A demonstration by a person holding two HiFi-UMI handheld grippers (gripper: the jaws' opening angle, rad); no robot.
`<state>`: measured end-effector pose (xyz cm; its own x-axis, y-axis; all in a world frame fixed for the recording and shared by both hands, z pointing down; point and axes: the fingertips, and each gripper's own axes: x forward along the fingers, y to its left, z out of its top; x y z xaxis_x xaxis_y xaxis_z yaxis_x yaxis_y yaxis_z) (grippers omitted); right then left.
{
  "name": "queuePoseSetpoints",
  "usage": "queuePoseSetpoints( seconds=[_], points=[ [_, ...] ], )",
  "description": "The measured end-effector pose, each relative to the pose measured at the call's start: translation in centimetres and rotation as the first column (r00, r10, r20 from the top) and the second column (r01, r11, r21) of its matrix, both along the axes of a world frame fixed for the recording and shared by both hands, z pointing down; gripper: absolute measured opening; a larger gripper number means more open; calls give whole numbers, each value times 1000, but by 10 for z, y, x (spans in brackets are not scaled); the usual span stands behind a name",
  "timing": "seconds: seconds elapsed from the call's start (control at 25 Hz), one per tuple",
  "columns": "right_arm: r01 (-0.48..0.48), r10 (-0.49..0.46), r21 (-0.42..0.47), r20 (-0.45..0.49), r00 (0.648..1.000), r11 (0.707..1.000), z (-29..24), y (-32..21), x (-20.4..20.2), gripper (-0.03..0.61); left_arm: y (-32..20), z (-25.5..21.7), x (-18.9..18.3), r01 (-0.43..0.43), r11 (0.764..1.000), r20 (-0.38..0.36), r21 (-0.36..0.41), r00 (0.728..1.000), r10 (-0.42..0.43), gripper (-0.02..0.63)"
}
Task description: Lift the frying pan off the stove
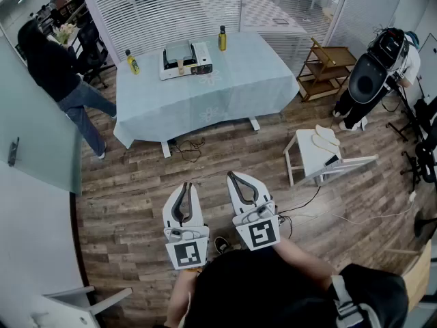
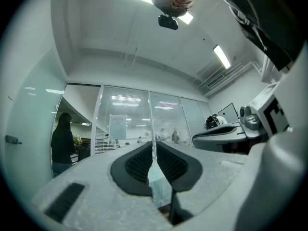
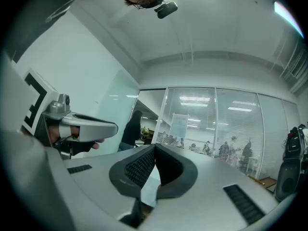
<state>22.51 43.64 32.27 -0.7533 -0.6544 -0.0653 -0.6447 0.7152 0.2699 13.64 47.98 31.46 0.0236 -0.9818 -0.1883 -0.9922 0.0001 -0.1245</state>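
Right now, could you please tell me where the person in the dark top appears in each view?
Head view: the person in the dark top, upper left.
Left gripper view: the person, far left edge.
Right gripper view: the person, left of centre.
Shared landmark: the white blinds.

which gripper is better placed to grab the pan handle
Left, slightly: the left gripper lines up with the pan handle, which points this way, while the right gripper sits off to the side. Both are shut, empty and far from the stove.
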Motion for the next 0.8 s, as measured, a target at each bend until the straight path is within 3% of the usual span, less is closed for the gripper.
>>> queuePoseSetpoints(
  seconds=[0.2,0.44,0.8],
  points=[
    [26,-25,-16,38,999,1000,-4,14,-9,3,8,-7,-6,-12,1000,4,10,1000,12,40],
    [-5,4,-36,-26,1000,999,11,8,-20,3,5,5,-16,-27,999,14,-24,1000,28,39],
    [-3,2,-33,-30,1000,999,14,-49,-30,3,-48,11,-24,-28,998,73,-50,997,32,38]
  ],
)
